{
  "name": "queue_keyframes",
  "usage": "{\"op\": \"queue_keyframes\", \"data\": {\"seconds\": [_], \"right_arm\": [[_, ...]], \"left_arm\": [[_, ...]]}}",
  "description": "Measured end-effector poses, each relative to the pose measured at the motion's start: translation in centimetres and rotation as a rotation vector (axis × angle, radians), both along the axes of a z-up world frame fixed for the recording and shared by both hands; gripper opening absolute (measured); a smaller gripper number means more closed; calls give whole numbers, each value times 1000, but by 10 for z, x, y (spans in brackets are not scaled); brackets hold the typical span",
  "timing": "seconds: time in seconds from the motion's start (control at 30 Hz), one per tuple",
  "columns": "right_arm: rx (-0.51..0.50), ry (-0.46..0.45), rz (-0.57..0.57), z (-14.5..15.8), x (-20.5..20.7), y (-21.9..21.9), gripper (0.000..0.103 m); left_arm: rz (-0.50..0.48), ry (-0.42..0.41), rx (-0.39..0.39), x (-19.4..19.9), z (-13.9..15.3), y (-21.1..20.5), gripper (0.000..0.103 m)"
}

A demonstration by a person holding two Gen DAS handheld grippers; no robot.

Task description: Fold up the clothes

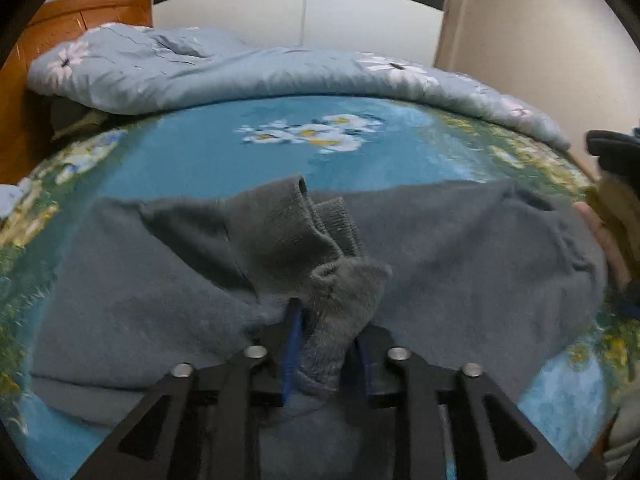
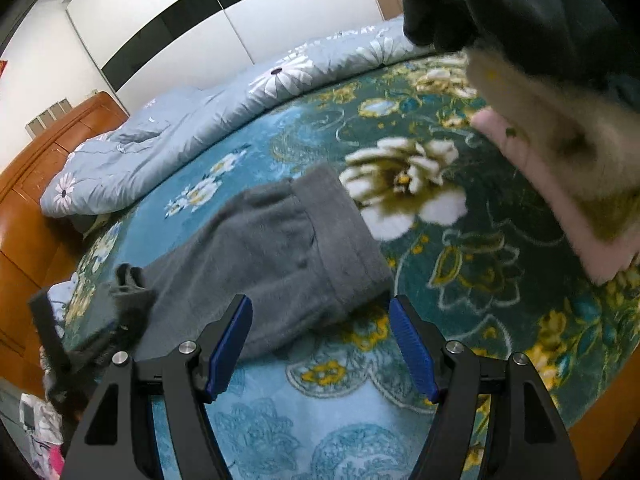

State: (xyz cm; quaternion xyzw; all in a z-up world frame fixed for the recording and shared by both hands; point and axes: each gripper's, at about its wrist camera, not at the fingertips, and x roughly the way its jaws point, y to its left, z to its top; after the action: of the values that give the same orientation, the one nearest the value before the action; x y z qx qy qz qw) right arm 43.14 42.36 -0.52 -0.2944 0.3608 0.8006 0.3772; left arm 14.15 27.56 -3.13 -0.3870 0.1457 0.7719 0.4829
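1. The grey clothes (image 1: 440, 248) lie on the bed (image 2: 460, 300), spread low across the blue flowery blanket (image 1: 240, 160). They look like soft trousers or a fleecy top — I cannot tell which.

2. The left claw (image 1: 326, 344) is pinched on a bunch of the grey cloth. The cuffs (image 1: 316, 216) stick up just past its blue pads (image 1: 294, 344), so that end is lifted a little off the rest.

3. The right claw (image 2: 320, 344) is wide apart and holds nothing. It hangs over the blanket, just beside the near edge of the grey cloth.

4. In the right claw's view the grey cloth already looks doubled — one layer seems to lie on another, with a banded edge (image 2: 340, 240) at the far end. So some folding may be done.

5. It is not a neat small bundle. The piece is long and the pinched end is bunched, so I think there is more folding left, or this end is being laid down to finish a fold.

6. Blurry dark and pale things sit at the top right of the right claw's view; I cannot tell what they are.

7. A pale blue quilt (image 1: 200, 68) is heaped at the far side of the bed.
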Motion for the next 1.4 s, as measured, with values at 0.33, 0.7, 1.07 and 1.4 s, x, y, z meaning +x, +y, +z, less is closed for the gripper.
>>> {"op": "queue_keyframes", "data": {"seconds": [0.33, 0.7, 1.07, 1.4], "right_arm": [[-212, 246, -73, -40, 23, 24, 72], [-281, 410, -268, -60, 17, 54, 72], [61, 242, -111, 50, -60, 37, 23], [322, 182, 399, 131, -281, -84, 19]], "left_arm": [[169, -191, 228, -32, 24, -51, 60], [169, -147, 84, -28, -6, -37, 60], [374, -296, 279, -97, 14, -174, 61], [603, -361, 368, -143, 12, -279, 61]]}}
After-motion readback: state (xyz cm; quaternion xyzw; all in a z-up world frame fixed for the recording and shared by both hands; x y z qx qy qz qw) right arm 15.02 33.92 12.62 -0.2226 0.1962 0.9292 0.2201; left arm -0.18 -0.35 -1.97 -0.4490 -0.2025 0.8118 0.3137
